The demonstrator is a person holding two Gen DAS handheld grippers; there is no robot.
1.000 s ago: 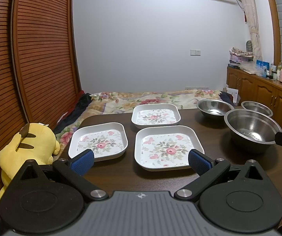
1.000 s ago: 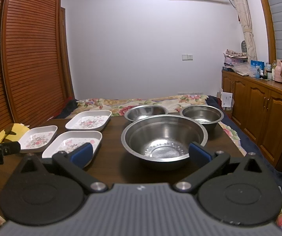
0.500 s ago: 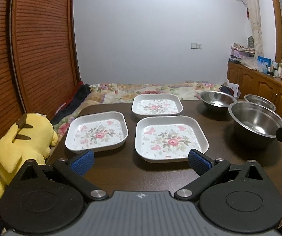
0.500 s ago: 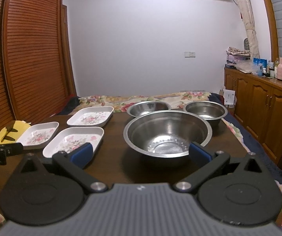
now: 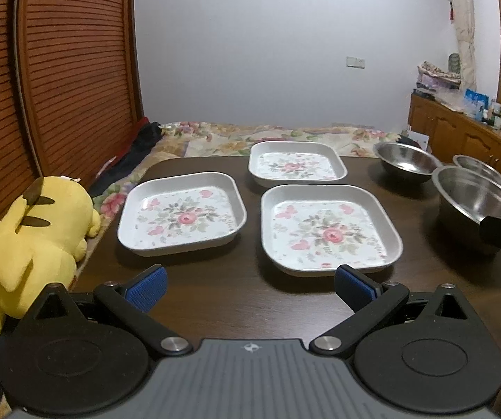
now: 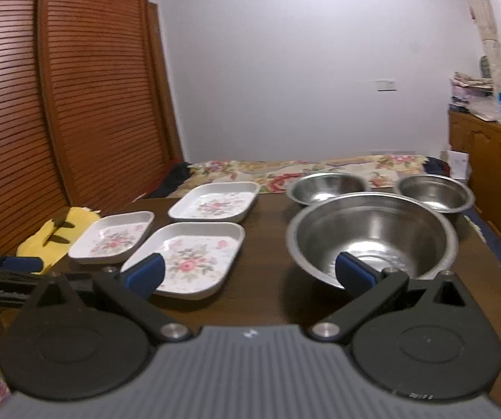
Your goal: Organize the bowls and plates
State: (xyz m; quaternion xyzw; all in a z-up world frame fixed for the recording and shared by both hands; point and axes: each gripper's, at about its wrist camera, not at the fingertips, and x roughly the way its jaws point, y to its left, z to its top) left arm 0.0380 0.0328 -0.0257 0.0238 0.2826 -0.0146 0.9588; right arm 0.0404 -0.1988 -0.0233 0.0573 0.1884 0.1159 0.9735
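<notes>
Dark wooden table (image 5: 236,300) is seen under both grippers, with a floral-covered bed (image 5: 278,136) behind it and louvred wooden doors (image 5: 58,70) along the left wall. Nearest in the left wrist view, the left gripper (image 5: 250,284) is held wide apart above the table edge, with nothing between its blue pads (image 5: 147,288). Just beyond it, two floral square plates are set side by side, apart from each other: the left plate (image 5: 182,218) and the near right plate (image 5: 330,230). A third, far plate (image 5: 297,164) is placed behind the near right plate. A yellow plush toy (image 5: 37,237) is seen off the table's left edge.

Nearest in the right wrist view, the right gripper (image 6: 250,274) is likewise spread wide and nothing is gripped; its right pad is seen in front of the large steel bowl (image 6: 372,237), contact cannot be told. Two smaller steel bowls are set behind the large one: the left small bowl (image 6: 327,186) and the right small bowl (image 6: 435,192). All three bowls are kept on the right half of the table, plates on the left half. A wooden cabinet (image 6: 491,164) is seen along the right wall, with clutter on top too small to tell.
</notes>
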